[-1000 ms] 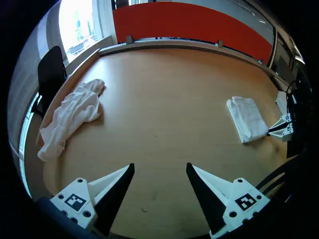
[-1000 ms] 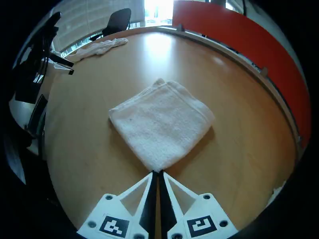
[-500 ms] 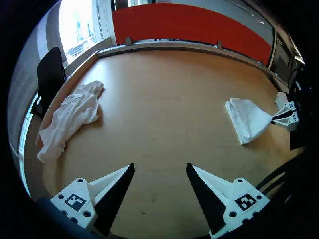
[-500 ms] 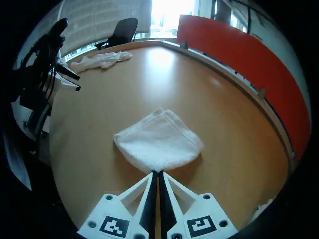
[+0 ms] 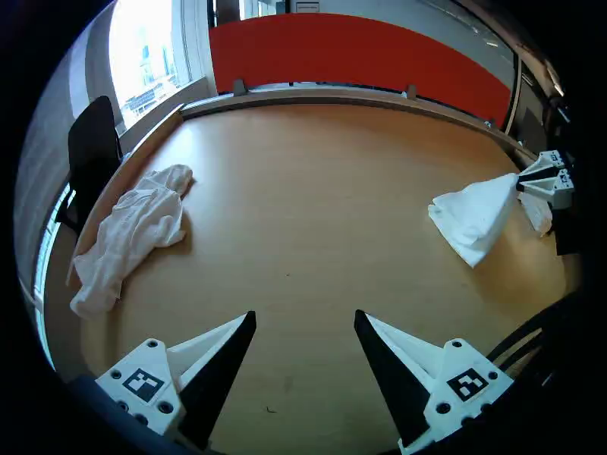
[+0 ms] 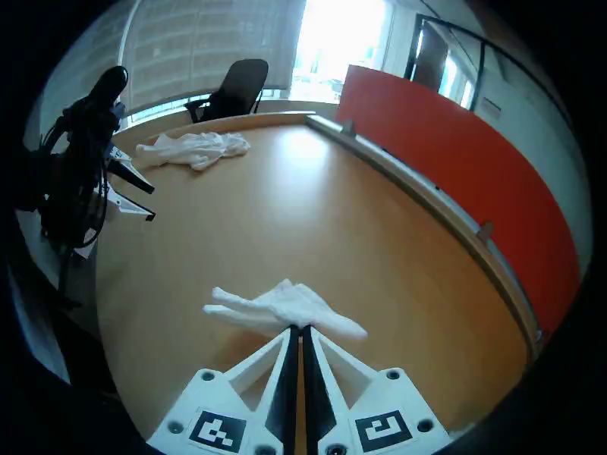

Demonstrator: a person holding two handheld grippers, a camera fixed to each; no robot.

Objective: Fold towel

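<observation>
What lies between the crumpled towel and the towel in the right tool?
Bare tabletop separates the crumpled towel and the held towel, per the left gripper view.

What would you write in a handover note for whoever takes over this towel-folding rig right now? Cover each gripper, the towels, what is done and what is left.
Right gripper: shut on a corner of the small towel, which hangs from it over the table.
Left gripper: open, holding nothing, over the table.
Crumpled towel: lying by the table edge near the chair, untouched.
Done: the small towel looks folded.
Left: set it down flat, then probably fold the crumpled towel.
</observation>
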